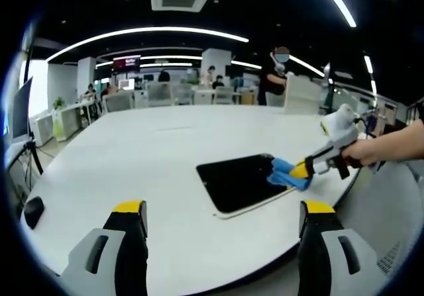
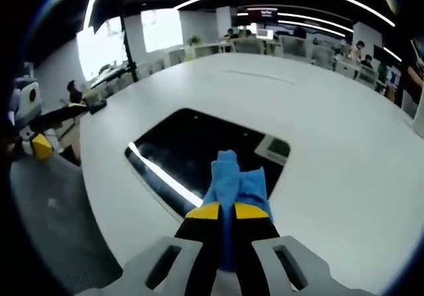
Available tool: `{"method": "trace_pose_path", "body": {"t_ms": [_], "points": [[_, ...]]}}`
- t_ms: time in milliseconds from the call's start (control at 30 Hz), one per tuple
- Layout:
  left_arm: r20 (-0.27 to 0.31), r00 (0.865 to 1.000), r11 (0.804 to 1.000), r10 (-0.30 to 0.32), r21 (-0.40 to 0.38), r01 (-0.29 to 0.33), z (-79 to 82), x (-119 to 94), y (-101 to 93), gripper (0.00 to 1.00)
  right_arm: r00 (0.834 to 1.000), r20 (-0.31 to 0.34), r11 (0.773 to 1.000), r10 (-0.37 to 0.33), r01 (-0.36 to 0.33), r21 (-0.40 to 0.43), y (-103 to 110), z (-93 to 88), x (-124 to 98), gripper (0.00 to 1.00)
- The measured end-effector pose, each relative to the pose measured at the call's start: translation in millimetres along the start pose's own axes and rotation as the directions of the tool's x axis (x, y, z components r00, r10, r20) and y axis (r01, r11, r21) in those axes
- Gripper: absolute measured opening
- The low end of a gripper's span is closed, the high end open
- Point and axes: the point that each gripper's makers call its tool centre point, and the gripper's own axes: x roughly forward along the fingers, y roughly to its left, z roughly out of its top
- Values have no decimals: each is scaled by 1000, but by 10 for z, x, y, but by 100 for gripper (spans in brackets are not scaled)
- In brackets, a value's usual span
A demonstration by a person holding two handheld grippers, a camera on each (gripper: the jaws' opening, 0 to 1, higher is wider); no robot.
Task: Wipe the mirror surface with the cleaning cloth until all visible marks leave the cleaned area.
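Observation:
A dark rectangular mirror [image 1: 240, 181] [image 2: 199, 147] lies flat on the white round table [image 1: 146, 150] [image 2: 331, 124]. My right gripper [image 2: 225, 210] is shut on a blue cleaning cloth [image 2: 233, 182], which rests on the mirror's near edge. In the left gripper view that right gripper [image 1: 301, 171] comes in from the right, held by a person's hand, with the blue cloth [image 1: 286, 174] pressed on the mirror's right corner. My left gripper [image 1: 222, 210] stands open over the table's near edge, short of the mirror, with nothing between its fingers.
A small black object [image 1: 33, 210] lies at the table's left edge. Desks, chairs and several people [image 1: 275, 77] stand in the office behind. A tripod [image 2: 129, 44] stands off the table. The left gripper [image 2: 30, 127] shows at the left of the right gripper view.

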Motion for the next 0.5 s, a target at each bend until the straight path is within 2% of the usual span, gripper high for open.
{"method": "trace_pose_path", "body": {"t_ms": [500], "points": [[1,1000,1000,2,-1,-2,2,-4,2,95,998,-2,997,69,-69,-34,238,101,127,1]]}}
